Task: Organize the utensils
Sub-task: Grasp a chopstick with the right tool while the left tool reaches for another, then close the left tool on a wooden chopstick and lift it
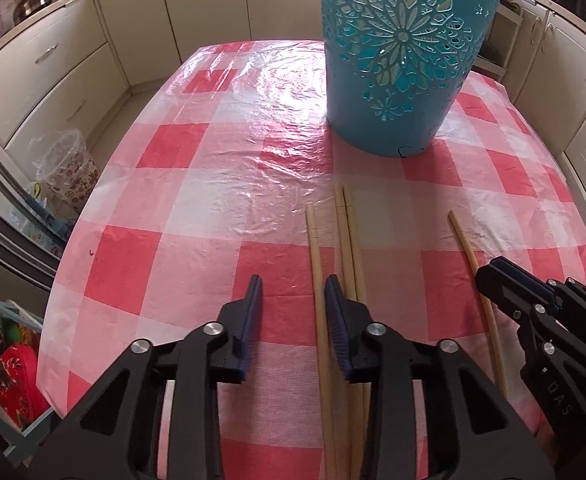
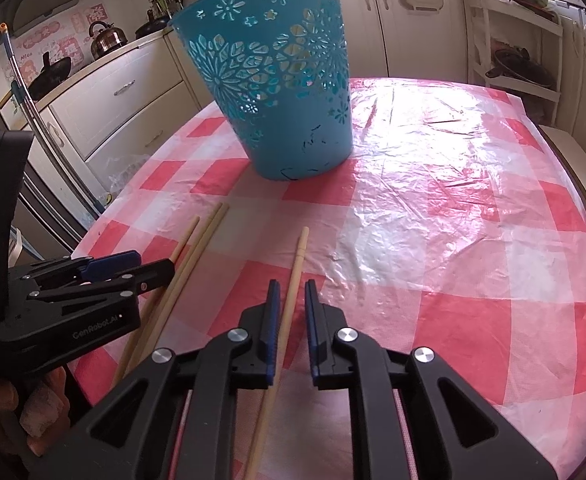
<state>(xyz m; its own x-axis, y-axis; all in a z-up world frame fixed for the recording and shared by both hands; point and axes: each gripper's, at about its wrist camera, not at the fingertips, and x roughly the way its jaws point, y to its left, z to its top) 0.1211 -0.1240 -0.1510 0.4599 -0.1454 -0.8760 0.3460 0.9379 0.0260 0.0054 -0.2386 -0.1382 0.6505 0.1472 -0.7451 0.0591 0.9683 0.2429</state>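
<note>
Checked tablecloth [image 1: 197, 184] bears a tall blue basket [image 1: 401, 80], upright at its far side. Four wooden chopsticks [image 1: 349, 248] lie flat before it. Left gripper [image 1: 293, 300] stands part-open astride one chopstick, pads apart from it; right gripper [image 2: 291, 300] stands narrow around the lone chopstick [image 2: 293, 280], barely clear.

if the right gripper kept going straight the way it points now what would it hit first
Most likely the single chopstick lying between the right gripper's jaws, then the checked tablecloth under it, since it points downward. The blue basket stands farther off to the left; depth is hard to judge.
</note>
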